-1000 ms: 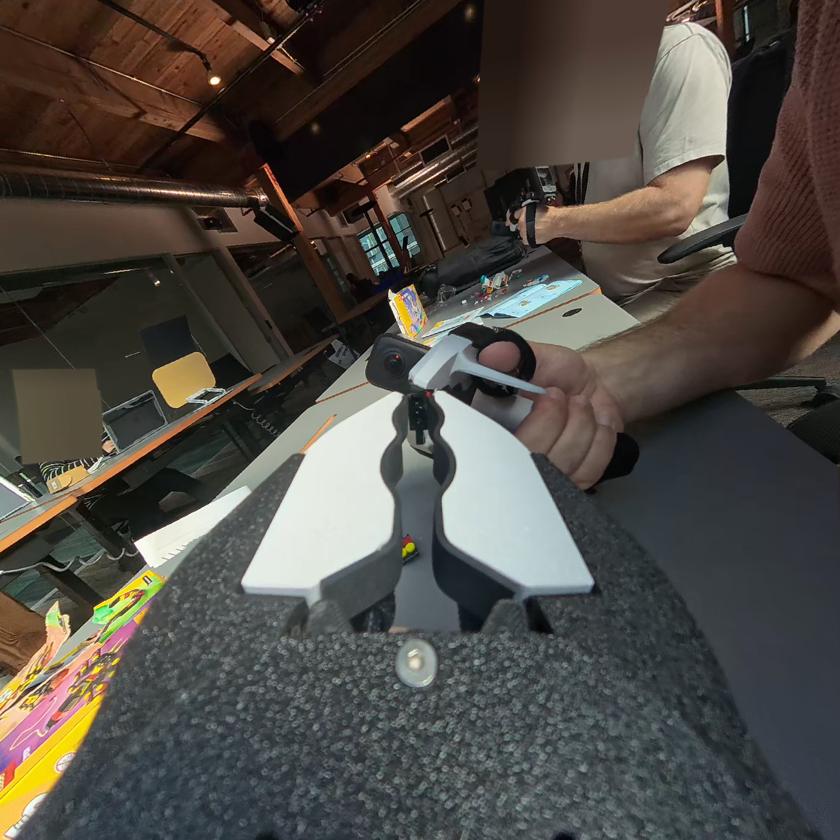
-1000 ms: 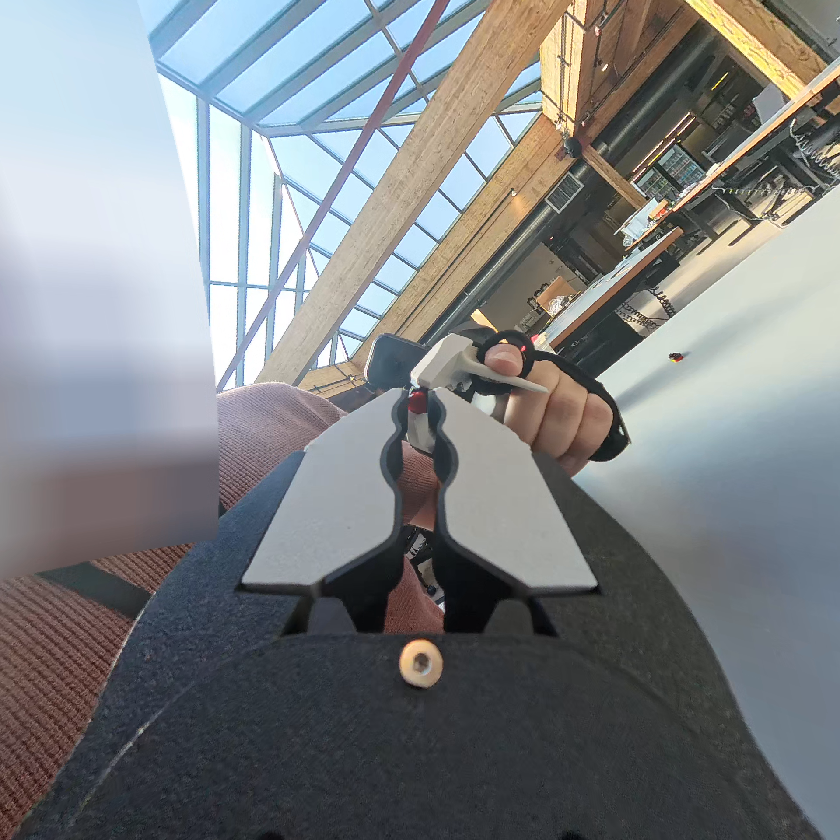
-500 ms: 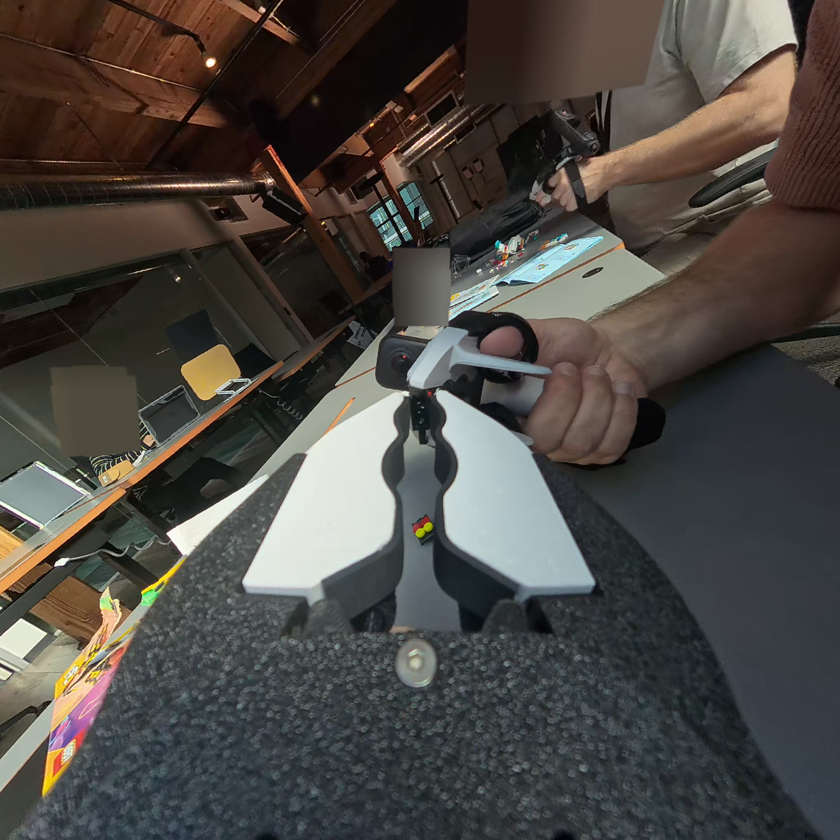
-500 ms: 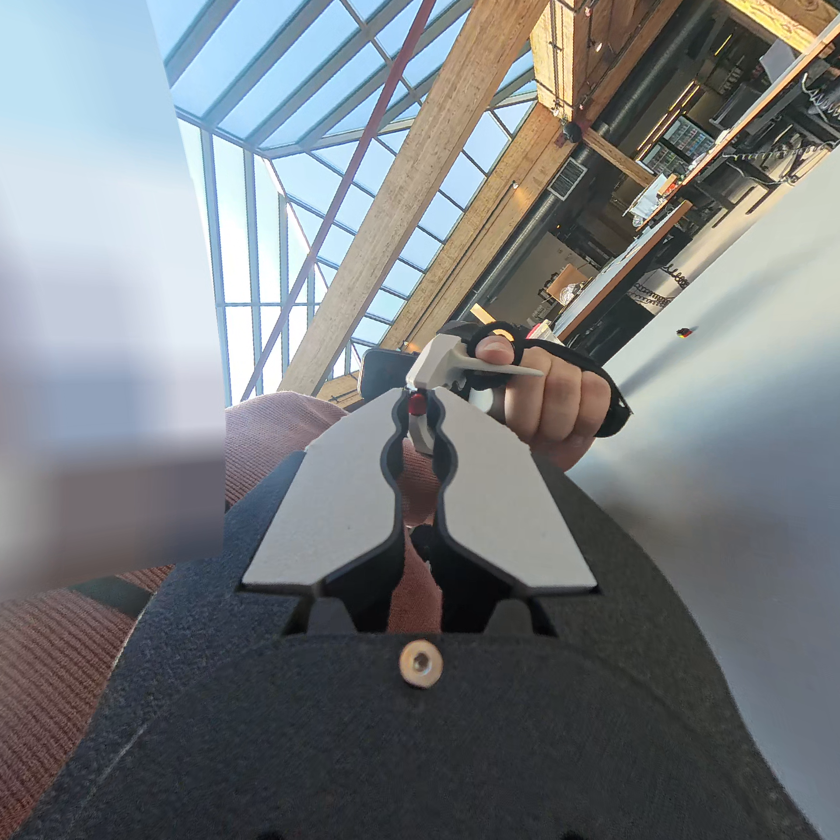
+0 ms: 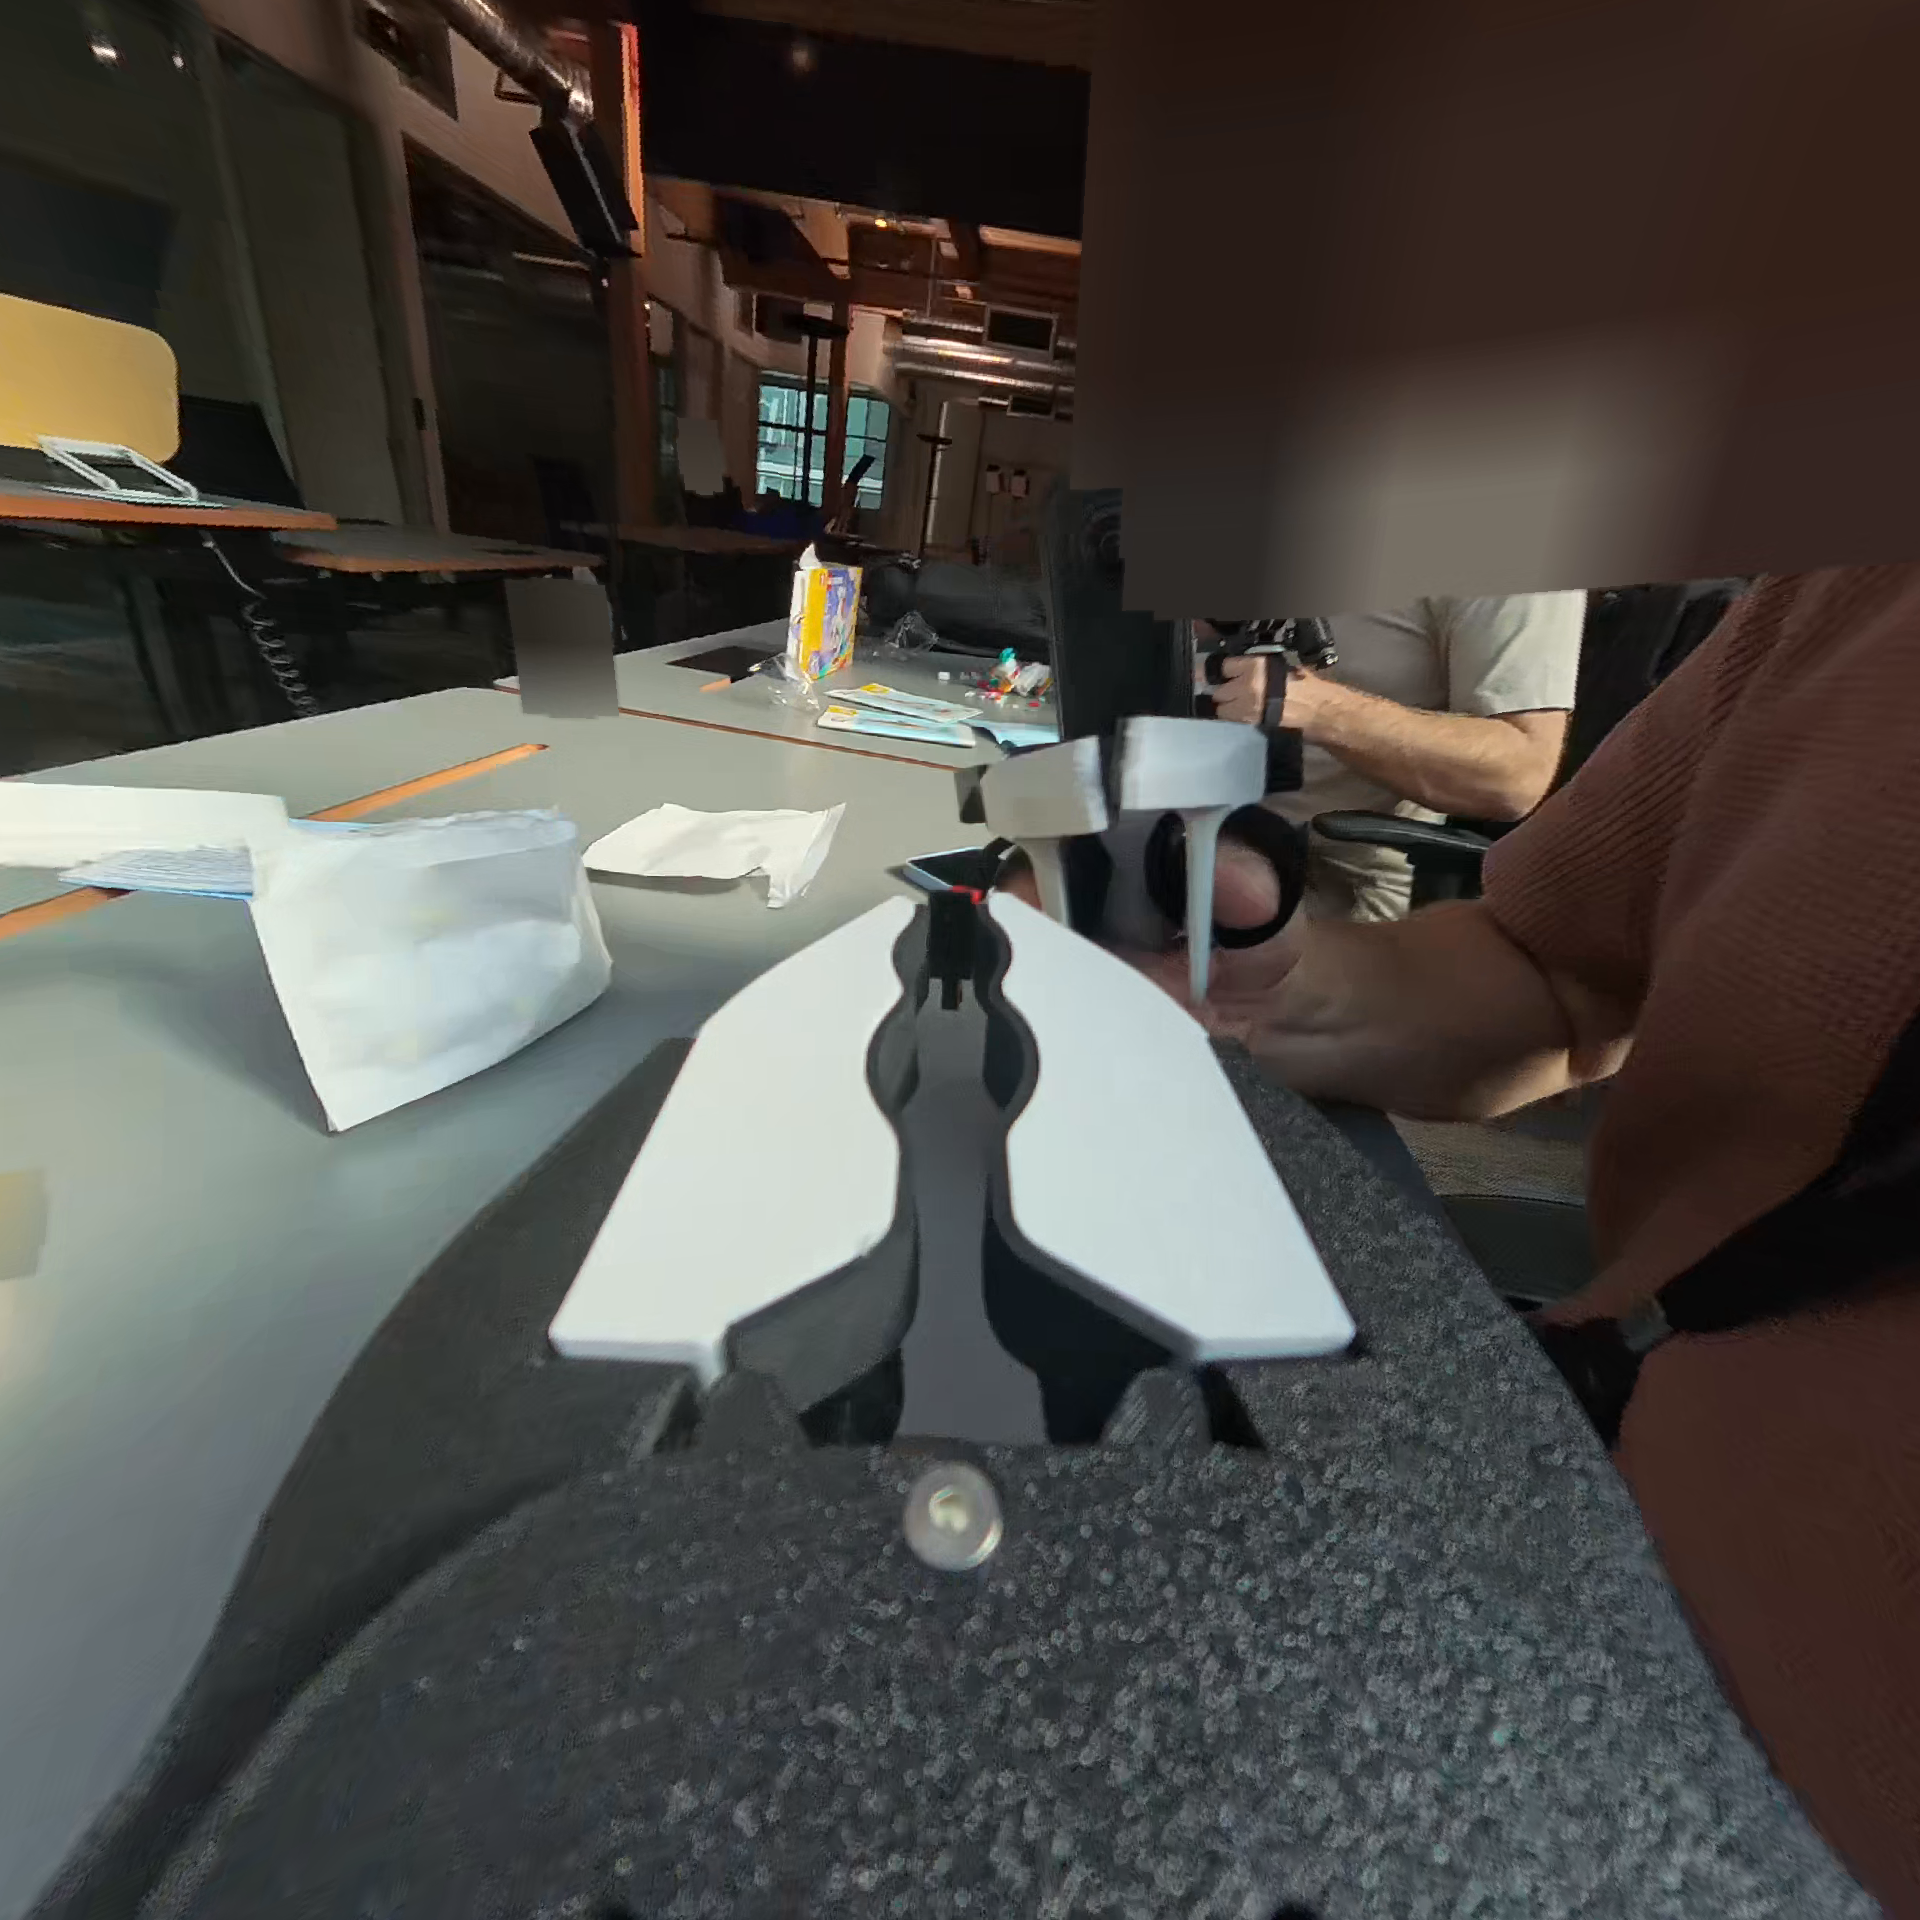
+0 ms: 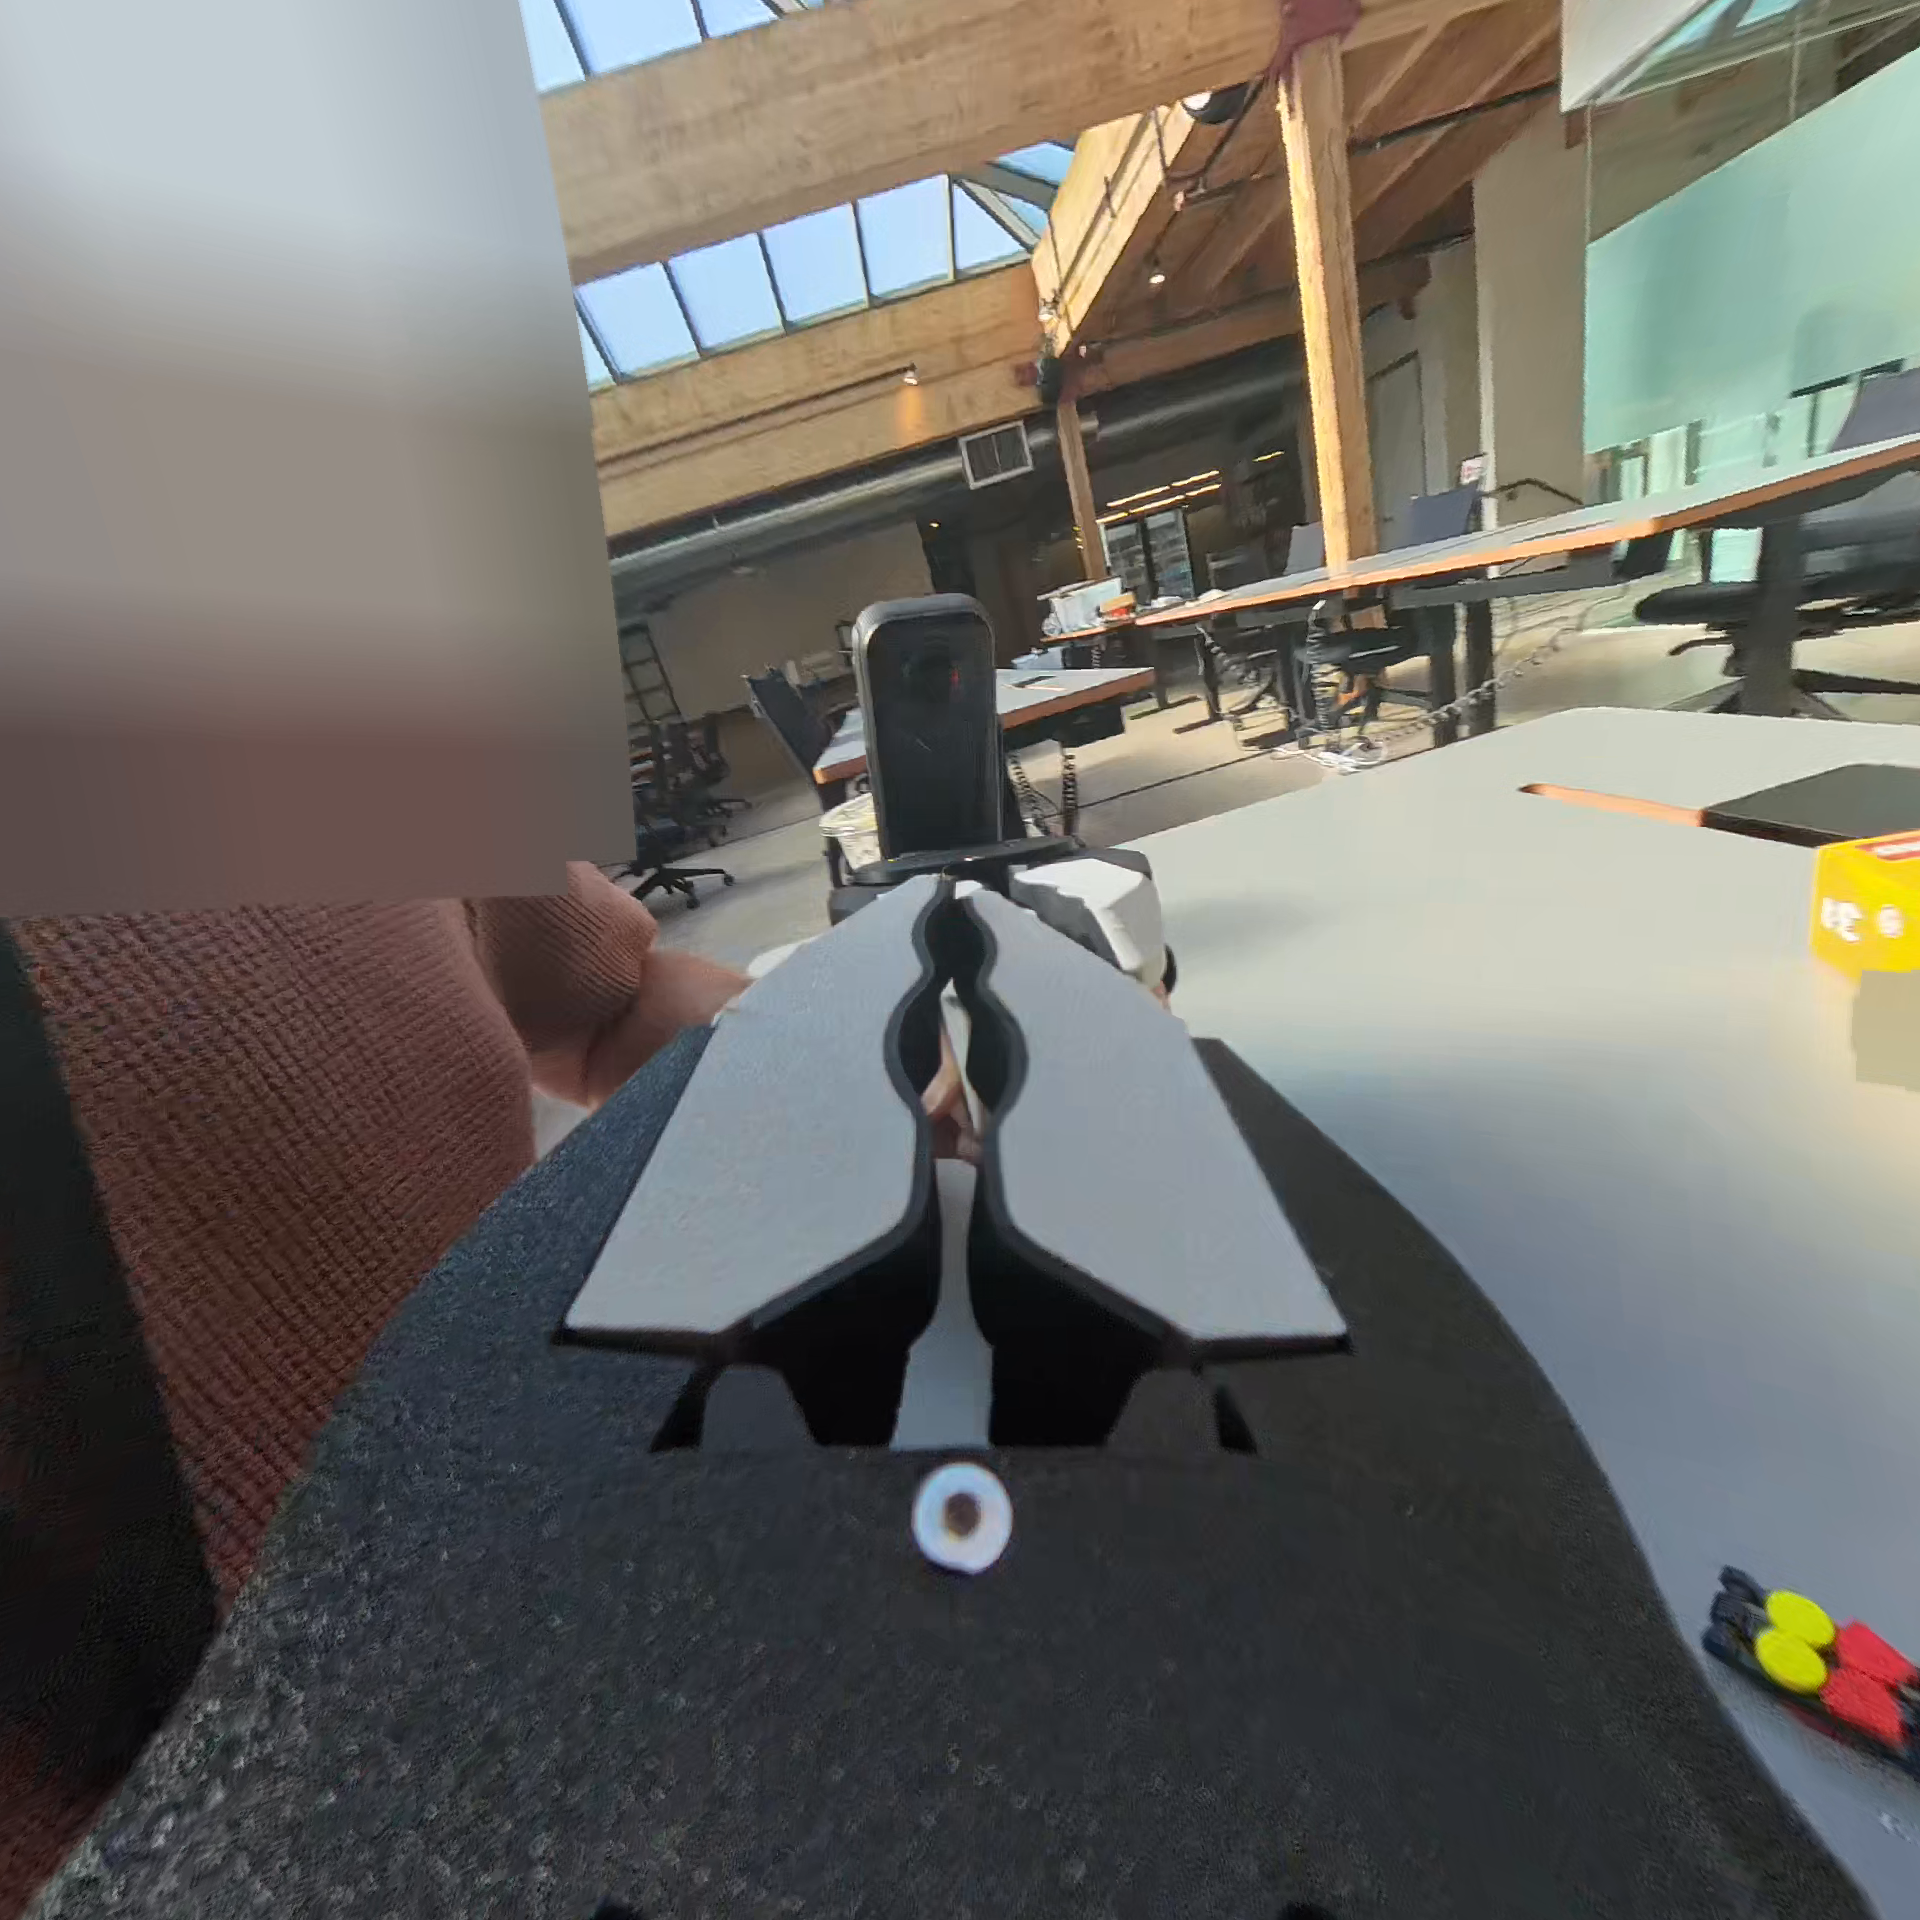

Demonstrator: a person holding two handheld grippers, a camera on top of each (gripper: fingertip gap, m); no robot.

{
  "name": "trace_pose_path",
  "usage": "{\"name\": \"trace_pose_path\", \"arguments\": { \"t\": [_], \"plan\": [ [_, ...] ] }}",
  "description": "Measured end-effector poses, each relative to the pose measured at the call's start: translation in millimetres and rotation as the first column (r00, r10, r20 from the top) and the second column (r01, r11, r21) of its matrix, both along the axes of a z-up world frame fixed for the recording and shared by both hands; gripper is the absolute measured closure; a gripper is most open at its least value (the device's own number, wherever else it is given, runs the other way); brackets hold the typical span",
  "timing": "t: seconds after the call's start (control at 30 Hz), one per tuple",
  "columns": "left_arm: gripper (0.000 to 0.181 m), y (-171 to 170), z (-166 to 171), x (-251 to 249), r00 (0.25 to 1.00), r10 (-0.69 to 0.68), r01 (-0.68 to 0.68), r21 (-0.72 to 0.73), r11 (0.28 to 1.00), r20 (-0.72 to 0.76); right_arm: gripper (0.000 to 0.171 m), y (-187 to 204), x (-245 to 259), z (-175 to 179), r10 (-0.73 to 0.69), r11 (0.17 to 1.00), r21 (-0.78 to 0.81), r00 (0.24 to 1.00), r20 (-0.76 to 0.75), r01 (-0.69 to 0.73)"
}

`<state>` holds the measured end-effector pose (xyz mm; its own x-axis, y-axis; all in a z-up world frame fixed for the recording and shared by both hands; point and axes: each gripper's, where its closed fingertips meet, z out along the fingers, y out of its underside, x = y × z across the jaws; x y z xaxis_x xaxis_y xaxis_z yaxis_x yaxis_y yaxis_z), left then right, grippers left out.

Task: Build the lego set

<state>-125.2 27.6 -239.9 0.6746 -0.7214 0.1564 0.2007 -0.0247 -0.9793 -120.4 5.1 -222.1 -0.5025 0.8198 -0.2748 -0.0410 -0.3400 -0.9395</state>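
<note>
In the left wrist view my left gripper (image 5: 954, 925) is shut on a small black lego piece (image 5: 951, 951) with a red bit on top, held above the grey table (image 5: 156, 1299). My right gripper (image 5: 1117, 784), held in a hand, sits just beyond it to the right. In the right wrist view my right gripper (image 6: 951, 899) is shut, its tips meeting with nothing visible between them. The left gripper's camera (image 6: 930, 717) stands right behind the tips. A black lego assembly with yellow and red parts (image 6: 1818, 1662) lies on the table (image 6: 1455, 1091) at the lower right.
Two white paper bags (image 5: 416, 956) (image 5: 717, 842) lie on the table to the left. A yellow lego box (image 6: 1870, 914) stands at the far right. Another person (image 5: 1434, 686) works at the neighbouring table with a box (image 5: 826, 623) and booklets. Both grippers' tips are close together, under 4 cm apart.
The right gripper held a red piece against the left gripper's black piece; it has let go and its jaws have closed. Both grippers tilted down level with the table. The left grasp holds.
</note>
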Motion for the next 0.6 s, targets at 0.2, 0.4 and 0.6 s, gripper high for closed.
{"name": "trace_pose_path", "arguments": {
  "t": [0.2, 0.4, 0.6],
  "plan": [
    [0.174, -9, 23, -5, 0.98, 0.145, -0.101, 0.288, 0.952, -0.136, 0.165, 29, 0, -4, 0.056, 0.944, -0.327, 0.998, 0.029, -0.043],
    [0.174, -10, 18, 0, 0.912, 0.257, -0.107, 0.418, 0.902, -0.321, 0.16, 9, -7, -9, 0.216, 0.878, -0.446, 0.975, 0.051, -0.171],
    [0.174, -9, 12, -2, 0.862, 0.294, -0.087, 0.453, 0.887, -0.412, 0.162, 6, -7, -9, 0.276, 0.822, -0.526, 0.961, 0.032, -0.219]
  ]
}}
